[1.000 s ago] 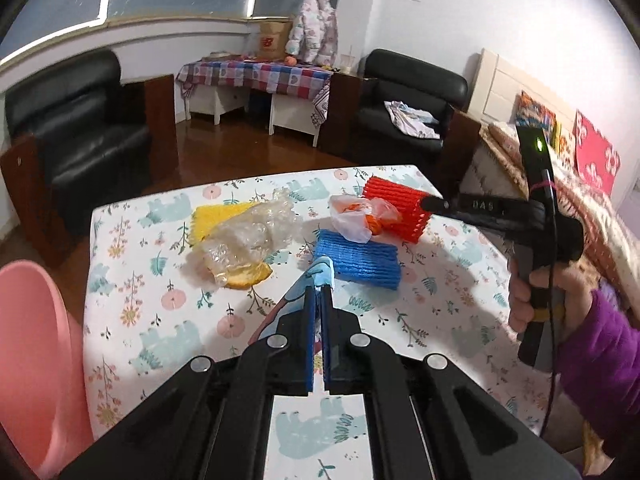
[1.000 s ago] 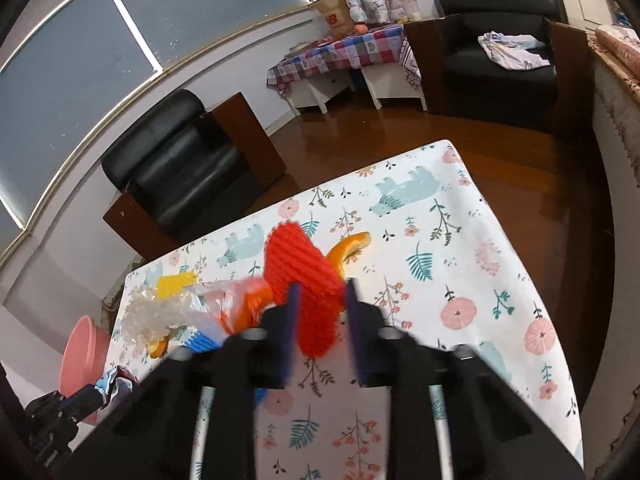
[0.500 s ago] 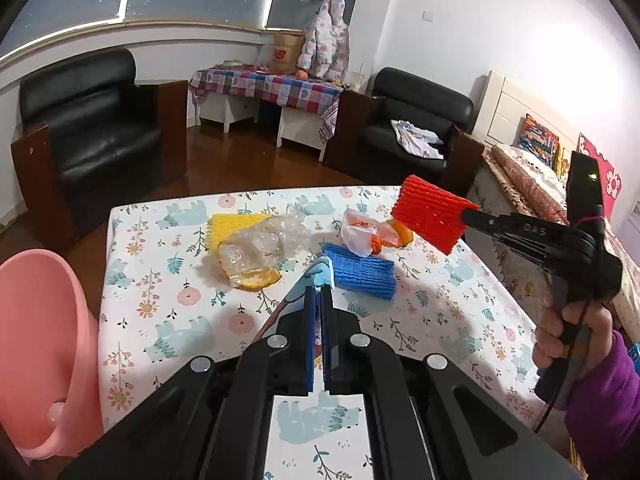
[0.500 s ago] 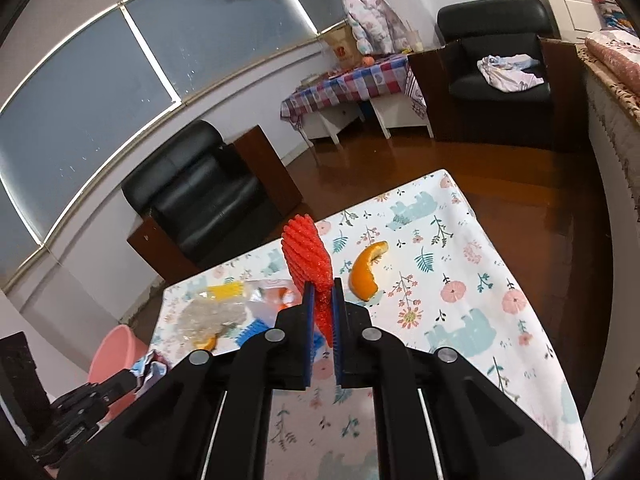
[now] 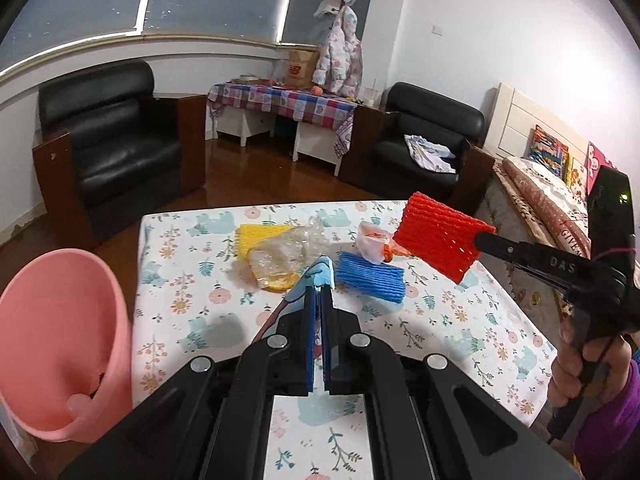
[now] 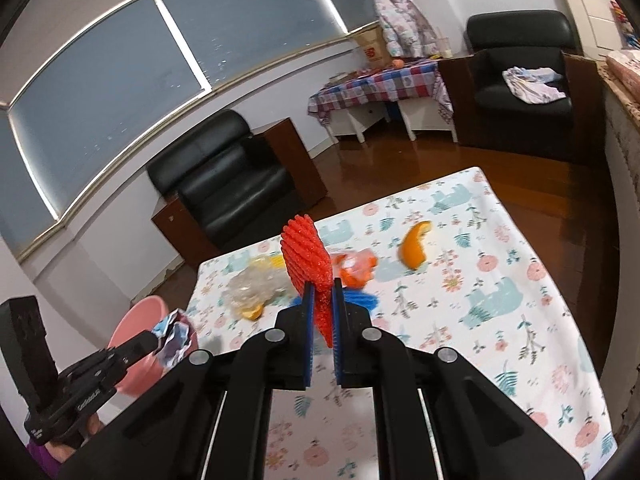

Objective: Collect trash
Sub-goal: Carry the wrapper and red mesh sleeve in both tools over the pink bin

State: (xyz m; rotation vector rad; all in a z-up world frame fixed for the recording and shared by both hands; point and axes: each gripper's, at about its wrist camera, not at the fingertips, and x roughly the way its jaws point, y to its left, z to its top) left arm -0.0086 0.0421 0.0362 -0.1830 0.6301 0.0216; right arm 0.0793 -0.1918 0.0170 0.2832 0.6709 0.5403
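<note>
The right hand-held gripper (image 6: 321, 300) has lifted the red net (image 6: 307, 258) off the worktop (image 6: 500, 320), pinching it; the left (image 5: 318, 300) pinches a wrapper (image 5: 318, 274). Both can go to the pink bin (image 5: 60, 340).

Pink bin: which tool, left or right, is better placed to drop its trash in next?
Left. The left tool, gripping a crumpled wrapper, sits beside the pink bin; the right tool holds the red foam net across the table.
</note>
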